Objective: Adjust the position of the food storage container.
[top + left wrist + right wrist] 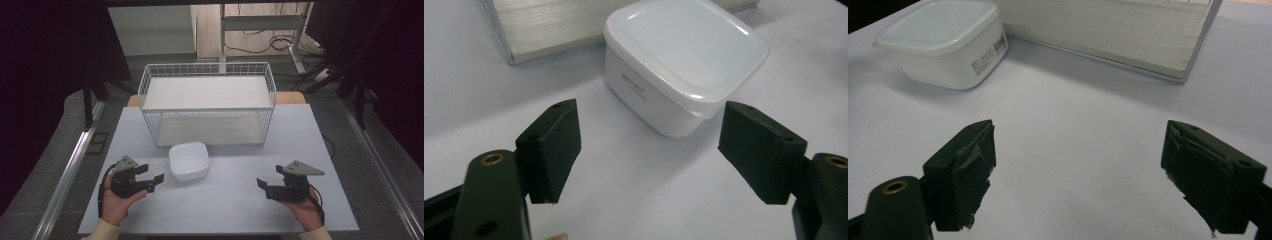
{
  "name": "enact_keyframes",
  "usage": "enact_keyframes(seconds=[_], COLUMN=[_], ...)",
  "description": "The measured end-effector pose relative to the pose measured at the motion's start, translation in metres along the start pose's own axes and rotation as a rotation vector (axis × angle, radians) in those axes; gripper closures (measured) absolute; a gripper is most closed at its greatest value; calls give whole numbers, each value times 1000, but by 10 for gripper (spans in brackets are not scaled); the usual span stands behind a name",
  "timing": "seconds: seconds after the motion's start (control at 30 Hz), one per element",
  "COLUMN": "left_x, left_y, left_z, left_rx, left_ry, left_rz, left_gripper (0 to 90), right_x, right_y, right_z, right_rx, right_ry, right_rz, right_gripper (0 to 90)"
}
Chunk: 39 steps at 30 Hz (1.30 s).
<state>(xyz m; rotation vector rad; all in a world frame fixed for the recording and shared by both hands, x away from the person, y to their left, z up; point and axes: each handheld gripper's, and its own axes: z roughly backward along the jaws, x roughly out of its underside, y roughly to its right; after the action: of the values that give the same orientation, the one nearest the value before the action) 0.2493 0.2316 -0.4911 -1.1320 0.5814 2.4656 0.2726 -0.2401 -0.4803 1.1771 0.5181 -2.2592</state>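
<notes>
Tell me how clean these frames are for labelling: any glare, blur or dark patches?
High view: the table is evenly lit, its surroundings nearly black. Left gripper view: soft glare on the white container, whose printed text is too blurred to read; the near claw pads look soft. Right gripper view: sharp enough, faint shadow beside the wire basket.

Grey carpet floor (45,150), dark curtains (45,45), desk frame (260,22), cables (280,42)

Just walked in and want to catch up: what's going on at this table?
A person holds a two-jaw gripper in each hand over a pale table. Both the left gripper and the right gripper are open and hold nothing. A white lidded container sits between them, nearer the left gripper, which points at it. Behind it stands a white wire basket. Nothing has been picked up yet.
</notes>
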Motion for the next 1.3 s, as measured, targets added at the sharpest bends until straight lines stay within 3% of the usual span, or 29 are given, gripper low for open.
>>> enact_keyframes(seconds=[0.5, 1.07, 1.3], left_x=[0, -1, -12], left_y=[0, 3, 7], left_z=[9, 5, 7], left_rx=[14, 12, 19], left_ry=[22, 14, 36], left_rz=[-1, -7, -20], left_gripper=[245, 249, 261], right_x=[-1, 2, 1], right_y=[-4, -3, -3], right_z=[2, 0, 1], right_rx=[-7, -24, -16], right_ry=[-3, -10, -1], right_rz=[-2, 17, 14], right_gripper=[169, 185, 187])
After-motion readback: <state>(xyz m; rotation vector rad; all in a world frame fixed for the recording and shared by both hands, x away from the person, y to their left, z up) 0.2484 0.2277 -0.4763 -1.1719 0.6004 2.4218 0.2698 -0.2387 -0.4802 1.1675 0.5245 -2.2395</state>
